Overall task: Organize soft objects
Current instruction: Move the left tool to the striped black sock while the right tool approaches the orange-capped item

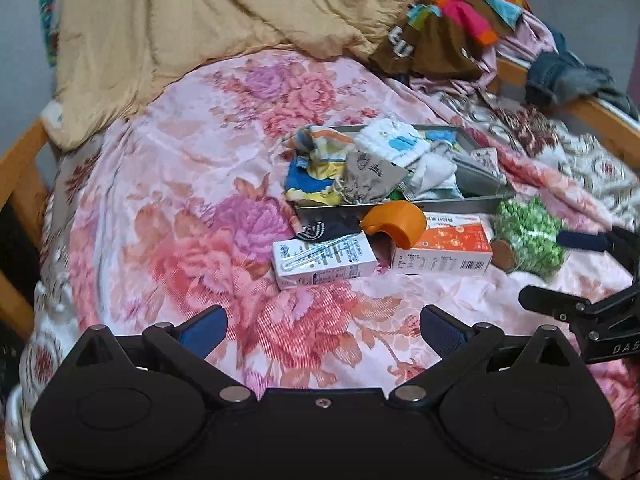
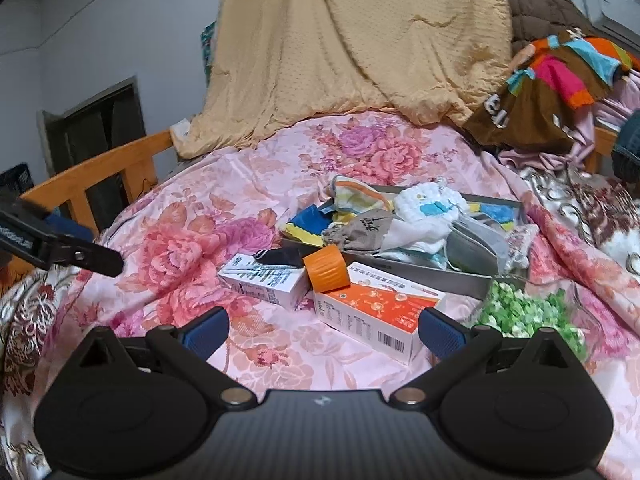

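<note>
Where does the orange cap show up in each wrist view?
Left wrist: orange cap, right of centre, between the white carton and the orange box.
Right wrist: orange cap, centre, above the orange box.
Shared landmark: the grey tray behind it.

Left claw (image 1: pixel 323 334): spread wide, blue-padded fingertips (image 1: pixel 206 330) well apart, nothing between them, hovering low, pointing forward. Right claw (image 2: pixel 324 334): likewise spread wide, blue pads (image 2: pixel 440 336) well apart, nothing gripped, hovering low, aimed forward. Seen from the left wrist view at the near right edge: black fingers of the right claw, reaching in from the right, one blue pad showing. Seen from the right wrist view at the left edge: a black finger of the left claw, blue pad behind it, slightly blurred.
</note>
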The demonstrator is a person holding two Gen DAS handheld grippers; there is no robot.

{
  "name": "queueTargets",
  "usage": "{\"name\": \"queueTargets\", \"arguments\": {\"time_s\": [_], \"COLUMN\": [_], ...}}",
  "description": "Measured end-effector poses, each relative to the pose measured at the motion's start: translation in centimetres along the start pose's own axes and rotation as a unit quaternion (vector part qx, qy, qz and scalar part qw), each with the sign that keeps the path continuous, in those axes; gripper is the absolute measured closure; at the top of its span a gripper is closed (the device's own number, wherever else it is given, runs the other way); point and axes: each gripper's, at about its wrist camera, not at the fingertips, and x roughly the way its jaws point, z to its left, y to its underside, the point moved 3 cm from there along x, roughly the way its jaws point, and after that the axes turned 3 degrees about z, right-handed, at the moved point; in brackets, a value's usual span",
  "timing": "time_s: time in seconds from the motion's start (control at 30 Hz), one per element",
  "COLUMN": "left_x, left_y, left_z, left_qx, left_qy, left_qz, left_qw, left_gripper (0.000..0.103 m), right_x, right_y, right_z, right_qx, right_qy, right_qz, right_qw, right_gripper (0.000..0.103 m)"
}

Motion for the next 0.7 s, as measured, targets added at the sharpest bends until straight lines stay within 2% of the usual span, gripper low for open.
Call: {"name": "queueTargets", "arguments": {"time_s": [0.17,0.43,0.7], "left_x": [2.4,5.8,9.2], "left_y": [-0.3,-1.5,-3.5], "left_z": [-0.1,2.1,4.3], "left_qx": [0.021,-0.006,-0.061], "left_qy": [0.007,0.005,0.010], "left_qz": [-0.006,-0.002,0.010], "left_qw": [0.9997,1.0000,0.9980], "left_gripper": [0.001,0.001,0.001], "right_x": [1.7,7.4,10.8], "right_y": [-0.8,-2.5,-1.8], "right_z": [0.6,0.3,-0.1], "right_qx": [-0.037,-0.055,-0.070], "right_qy": [0.001,0.004,-0.016], "right_qz": [-0.001,0.006,-0.038], "right_qw": [0.999,0.998,0.997], "right_gripper": [0.000,0.000,0.000]}}
